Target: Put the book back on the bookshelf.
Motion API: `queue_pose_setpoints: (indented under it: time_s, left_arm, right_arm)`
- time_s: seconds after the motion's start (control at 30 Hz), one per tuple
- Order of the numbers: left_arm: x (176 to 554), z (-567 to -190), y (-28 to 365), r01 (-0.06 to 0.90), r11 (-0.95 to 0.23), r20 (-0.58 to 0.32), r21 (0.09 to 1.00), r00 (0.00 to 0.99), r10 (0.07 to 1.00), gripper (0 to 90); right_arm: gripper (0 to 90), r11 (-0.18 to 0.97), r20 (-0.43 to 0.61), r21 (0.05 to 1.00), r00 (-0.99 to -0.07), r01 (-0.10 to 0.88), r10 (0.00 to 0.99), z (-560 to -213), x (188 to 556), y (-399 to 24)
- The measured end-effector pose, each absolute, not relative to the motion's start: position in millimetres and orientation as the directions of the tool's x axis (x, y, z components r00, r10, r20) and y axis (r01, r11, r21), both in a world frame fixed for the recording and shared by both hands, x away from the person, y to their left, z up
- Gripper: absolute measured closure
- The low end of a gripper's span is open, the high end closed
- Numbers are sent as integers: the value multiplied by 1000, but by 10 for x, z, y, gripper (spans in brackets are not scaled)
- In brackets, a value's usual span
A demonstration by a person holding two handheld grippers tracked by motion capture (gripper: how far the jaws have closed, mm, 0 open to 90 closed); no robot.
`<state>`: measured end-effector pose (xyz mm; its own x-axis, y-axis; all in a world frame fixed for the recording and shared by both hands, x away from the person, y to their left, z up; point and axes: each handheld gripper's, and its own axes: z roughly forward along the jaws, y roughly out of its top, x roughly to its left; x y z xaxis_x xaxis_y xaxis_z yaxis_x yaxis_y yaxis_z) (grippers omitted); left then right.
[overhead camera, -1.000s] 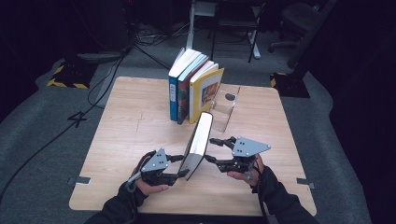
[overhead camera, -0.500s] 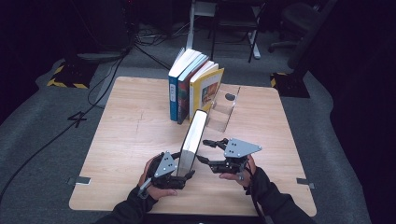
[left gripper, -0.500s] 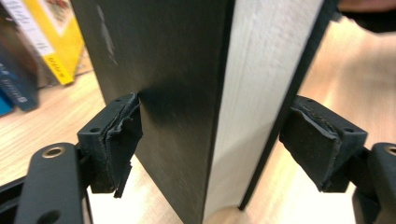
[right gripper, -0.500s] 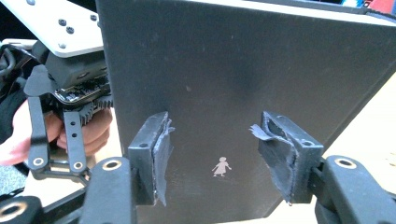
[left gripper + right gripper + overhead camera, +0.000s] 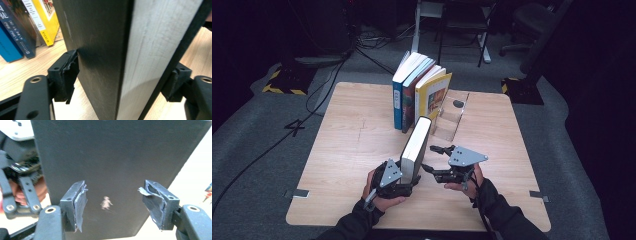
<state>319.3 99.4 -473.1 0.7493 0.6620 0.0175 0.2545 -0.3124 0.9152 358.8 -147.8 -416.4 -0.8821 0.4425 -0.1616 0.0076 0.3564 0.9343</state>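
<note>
The left gripper (image 5: 404, 179) has its jaws around the near end of the black book (image 5: 416, 146); they have just been closing a little, one pad touching the cover, the other at the far cover. Beside it, the right gripper (image 5: 438, 160) faces the book's flat cover with jaws wide, just opened further, pinching nothing. Beyond the jaws a row of books (image 5: 419, 95) stands against a wooden stand (image 5: 452, 117). I'd say the book is upright but not yet shelved.
</note>
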Motion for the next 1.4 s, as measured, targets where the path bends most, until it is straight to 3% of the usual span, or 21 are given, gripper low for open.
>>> queue_pose_setpoints:
  time_s: [0.37, 0.83, 1.17, 1.4]
  left_arm:
    - [3300, -4691, 1347, 289, -278, -19, 916, 724, 690, 525]
    - [3169, -4653, 1484, 274, -333, -49, 902, 833, 551, 525]
    - [3048, -4640, 1608, 252, -374, -68, 892, 895, 440, 520]
    - [3084, -4640, 1622, 245, -393, -69, 886, 909, 410, 508]
  right_arm:
    - [344, 389, -191, 921, -846, 21, 498, -4166, 3727, -1716]
    - [322, 414, -161, 909, -871, 52, 465, -4211, 3775, -1763]
    - [242, 433, -124, 901, -943, 24, 309, -4259, 3721, -1632]
    - [293, 458, -82, 888, -972, 27, 218, -4339, 3723, -1479]
